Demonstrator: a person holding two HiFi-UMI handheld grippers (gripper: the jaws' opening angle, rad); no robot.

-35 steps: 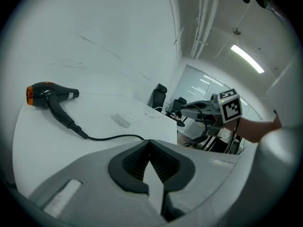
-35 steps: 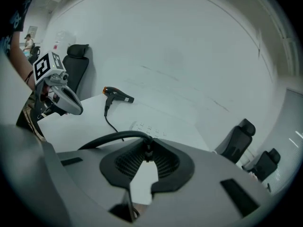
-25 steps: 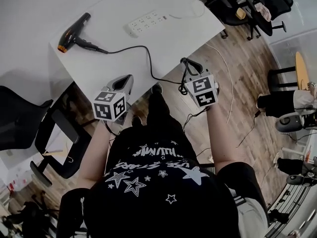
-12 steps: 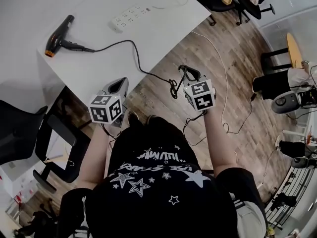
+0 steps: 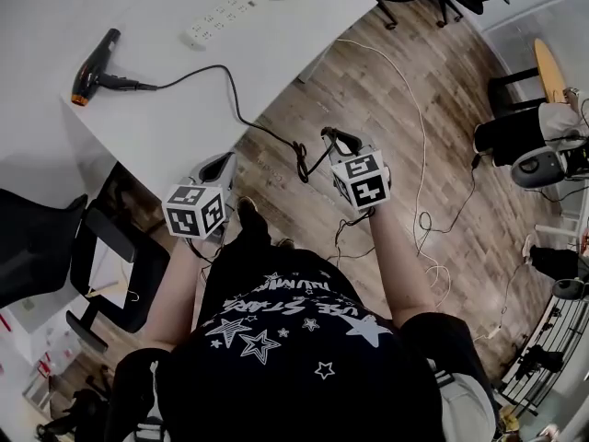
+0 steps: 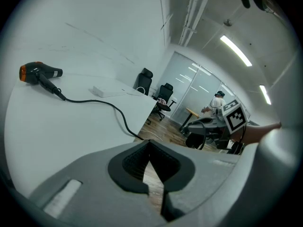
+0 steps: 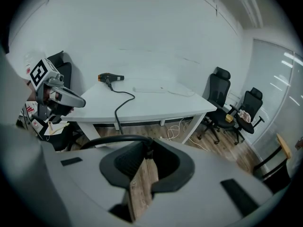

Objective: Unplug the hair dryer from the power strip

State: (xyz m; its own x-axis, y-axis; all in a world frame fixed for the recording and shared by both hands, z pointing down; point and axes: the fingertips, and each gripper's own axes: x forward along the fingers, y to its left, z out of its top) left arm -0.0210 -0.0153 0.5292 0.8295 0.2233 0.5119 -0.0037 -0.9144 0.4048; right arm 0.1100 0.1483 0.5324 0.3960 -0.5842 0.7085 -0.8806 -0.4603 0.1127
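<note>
The black hair dryer point(image 5: 92, 63) with an orange nozzle lies on the white table point(image 5: 166, 127). The white power strip point(image 5: 219, 21) lies farther back on the table, with no black plug in it. The dryer's black cord point(image 5: 230, 90) runs off the table edge and hangs over the floor up to my right gripper point(image 5: 333, 137). That gripper is shut on the cord's plug end, which shows at its tips point(image 7: 147, 145). My left gripper point(image 5: 221, 162) is held near the table's front edge, shut and empty point(image 6: 149, 143).
A black office chair point(image 5: 55, 247) stands at my left by the table. White cables point(image 5: 419, 201) trail over the wooden floor at the right. More office chairs point(image 7: 220, 100) stand past the table's far end, and a person sits at the far right point(image 5: 529, 145).
Both grippers have drawn back from the table and sunk lower. The right one has carried the cord's end farther out over the floor, with more cord hanging off the table edge.
</note>
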